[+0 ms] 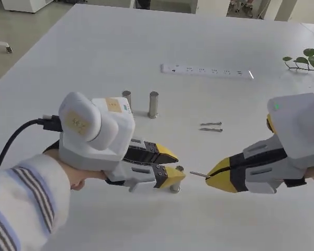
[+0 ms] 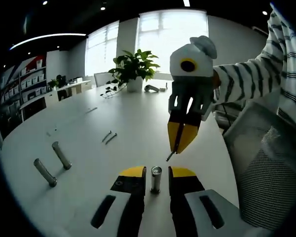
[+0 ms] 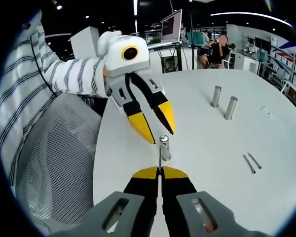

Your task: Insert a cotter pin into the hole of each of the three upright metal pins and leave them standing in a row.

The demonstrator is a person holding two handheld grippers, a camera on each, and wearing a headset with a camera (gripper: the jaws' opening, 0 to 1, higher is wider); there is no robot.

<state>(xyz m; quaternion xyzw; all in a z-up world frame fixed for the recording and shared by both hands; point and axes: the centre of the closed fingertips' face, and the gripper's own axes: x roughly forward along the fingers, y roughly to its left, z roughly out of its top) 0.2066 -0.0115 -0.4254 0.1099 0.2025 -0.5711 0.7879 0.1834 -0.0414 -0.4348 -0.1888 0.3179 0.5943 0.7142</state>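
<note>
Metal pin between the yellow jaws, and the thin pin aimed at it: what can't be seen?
Hole in the metal pin: too small in both gripper views; head view, left gripper covers its middle.
Back end of the cotter pin: shut inside the right gripper, every view.

White power strip (image 1: pixel 206 70) on the white table (image 1: pixel 94 47) — leafy plant (image 1: pixel 306 58) at its edge.

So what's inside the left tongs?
A short upright silver metal pin stands between the open yellow tips of the left tongs, gaps on both sides. In the head view the tongs cover part of it.
</note>
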